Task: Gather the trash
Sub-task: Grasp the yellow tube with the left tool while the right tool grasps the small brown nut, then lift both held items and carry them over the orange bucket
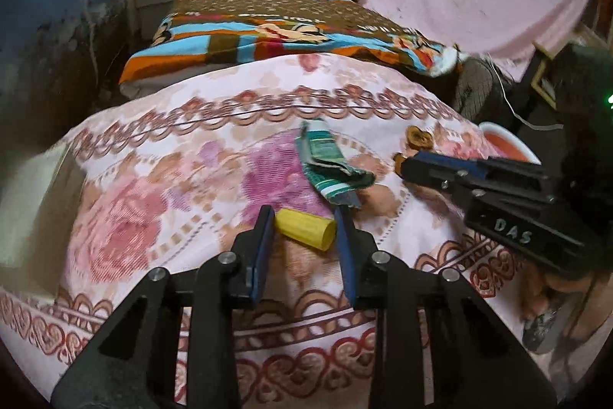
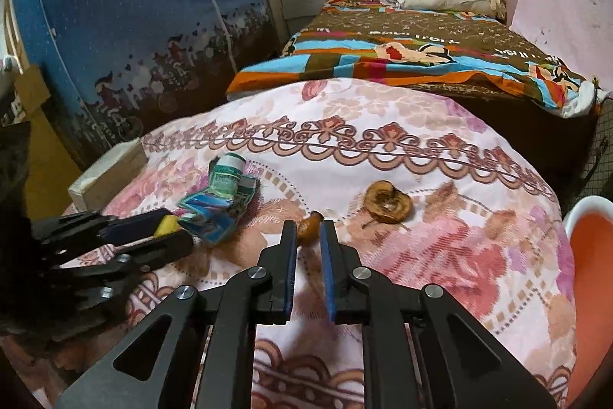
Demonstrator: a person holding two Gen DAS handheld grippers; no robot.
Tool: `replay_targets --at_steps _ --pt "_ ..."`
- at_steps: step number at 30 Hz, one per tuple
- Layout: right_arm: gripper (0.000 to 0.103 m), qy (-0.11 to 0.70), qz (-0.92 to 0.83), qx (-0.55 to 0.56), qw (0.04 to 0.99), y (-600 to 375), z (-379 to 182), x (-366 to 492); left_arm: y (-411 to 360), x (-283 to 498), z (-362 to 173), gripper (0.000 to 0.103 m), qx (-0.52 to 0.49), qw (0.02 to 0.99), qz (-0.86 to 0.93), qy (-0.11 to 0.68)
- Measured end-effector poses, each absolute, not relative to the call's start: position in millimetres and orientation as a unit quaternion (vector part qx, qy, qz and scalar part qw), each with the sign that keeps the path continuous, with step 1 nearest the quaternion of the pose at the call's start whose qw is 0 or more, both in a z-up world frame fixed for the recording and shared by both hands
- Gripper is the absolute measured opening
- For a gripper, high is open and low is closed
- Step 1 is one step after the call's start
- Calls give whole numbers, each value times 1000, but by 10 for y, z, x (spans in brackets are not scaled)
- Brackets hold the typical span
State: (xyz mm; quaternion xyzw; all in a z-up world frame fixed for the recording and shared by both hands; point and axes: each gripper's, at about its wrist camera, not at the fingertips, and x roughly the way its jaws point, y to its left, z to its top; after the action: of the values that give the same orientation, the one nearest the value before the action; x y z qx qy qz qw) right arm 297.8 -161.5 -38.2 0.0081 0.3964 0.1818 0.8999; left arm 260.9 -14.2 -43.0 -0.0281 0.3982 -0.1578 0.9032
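A yellow cylinder [image 1: 305, 228] lies on the floral cloth between the fingers of my left gripper [image 1: 305, 217]; the pads stand at its two ends, and contact is unclear. It also shows in the right wrist view [image 2: 171, 224]. A crumpled green tube [image 1: 330, 161] lies just beyond it and shows in the right wrist view [image 2: 222, 202]. My right gripper [image 2: 307, 230] is open, with a small brown peel piece [image 2: 309, 228] between its tips. A larger brown dried peel [image 2: 387, 206] lies to its right.
An orange bin with a white rim [image 2: 586, 255] stands at the table's right edge; it shows in the left wrist view [image 1: 505, 144]. A pale box [image 2: 107, 175] sits at the left edge. A bed [image 2: 421, 45] lies behind.
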Motion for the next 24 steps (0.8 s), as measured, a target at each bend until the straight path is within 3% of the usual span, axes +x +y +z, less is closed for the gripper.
replay_targets --at_steps 2,5,10,12,18,24 --pt "22 408 179 4 895 -1577 -416 3020 -91 2607 -440 16 -39 904 -154 398" --pt "24 418 171 -2 892 -1546 -447 3061 -74 2592 -443 16 -48 904 -153 396" --pt "23 421 166 -5 892 -1535 -470 3084 -65 2517 -429 16 -58 907 -155 388" --pt "15 418 169 -6 892 -1532 -473 3073 -71 2478 -411 16 -59 910 -156 380" --pt "15 401 174 -9 899 -1545 -445 2978 -102 2330 -292 16 -42 926 -153 341" --pt "15 326 181 11 928 -1710 -205 2625 -178 2173 -143 16 -36 944 -159 288"
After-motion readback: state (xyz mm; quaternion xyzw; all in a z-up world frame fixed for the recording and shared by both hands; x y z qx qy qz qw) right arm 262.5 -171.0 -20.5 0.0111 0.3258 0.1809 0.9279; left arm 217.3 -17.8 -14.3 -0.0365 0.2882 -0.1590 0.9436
